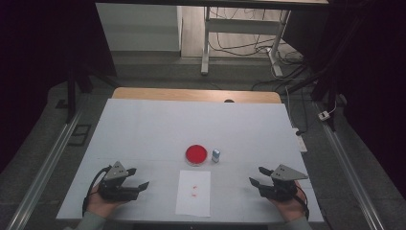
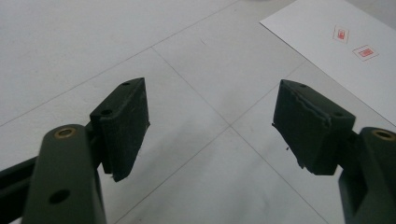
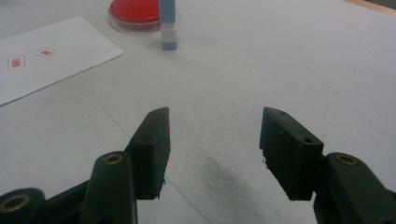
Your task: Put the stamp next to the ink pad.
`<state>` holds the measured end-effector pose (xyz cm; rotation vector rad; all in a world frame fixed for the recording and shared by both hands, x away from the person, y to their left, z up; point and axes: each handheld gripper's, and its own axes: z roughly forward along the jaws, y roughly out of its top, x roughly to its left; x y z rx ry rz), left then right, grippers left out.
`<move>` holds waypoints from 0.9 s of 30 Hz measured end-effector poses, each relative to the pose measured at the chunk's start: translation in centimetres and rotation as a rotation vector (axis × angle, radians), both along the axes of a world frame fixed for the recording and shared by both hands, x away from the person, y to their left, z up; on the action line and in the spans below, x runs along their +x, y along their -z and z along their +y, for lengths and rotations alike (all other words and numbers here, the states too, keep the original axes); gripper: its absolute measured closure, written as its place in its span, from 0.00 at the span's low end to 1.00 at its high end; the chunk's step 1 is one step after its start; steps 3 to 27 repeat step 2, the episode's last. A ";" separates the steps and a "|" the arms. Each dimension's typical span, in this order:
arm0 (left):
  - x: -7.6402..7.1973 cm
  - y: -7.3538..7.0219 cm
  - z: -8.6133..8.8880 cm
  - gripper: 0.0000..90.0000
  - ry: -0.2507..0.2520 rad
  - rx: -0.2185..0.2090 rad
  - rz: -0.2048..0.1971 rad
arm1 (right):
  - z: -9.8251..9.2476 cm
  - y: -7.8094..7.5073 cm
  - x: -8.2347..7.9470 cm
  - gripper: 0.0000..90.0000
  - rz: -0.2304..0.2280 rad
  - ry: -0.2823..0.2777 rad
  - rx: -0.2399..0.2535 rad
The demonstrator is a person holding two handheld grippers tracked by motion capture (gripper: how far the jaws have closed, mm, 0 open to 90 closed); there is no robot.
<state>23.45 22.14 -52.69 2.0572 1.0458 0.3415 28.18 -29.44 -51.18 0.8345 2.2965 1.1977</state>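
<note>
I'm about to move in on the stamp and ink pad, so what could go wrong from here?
The stamp stands upright, small and narrow, close beside the red ink pad; an open right claw coming in may tip it or nudge the pad. The paper with two red marks lies loose on the table, so pressing the stamp down may shift it unless the left claw steadies it.

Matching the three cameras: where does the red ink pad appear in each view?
High view: ink pad at table centre, just beyond the paper.
Left gripper view: not in it.
Right gripper view: top edge, left of centre.
Shared landmark: the paper's two red stamps.
</note>
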 end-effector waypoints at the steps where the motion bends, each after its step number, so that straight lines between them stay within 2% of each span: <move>1: 0.0 0.0 0.0 0.30 0.000 0.001 0.000 | 0.0 0.0 0.0 0.47 0.003 -0.003 -0.001; 27: 0.0 0.0 0.0 0.29 -0.002 0.001 -0.001 | 0.0 0.0 0.0 0.47 0.002 -0.002 0.000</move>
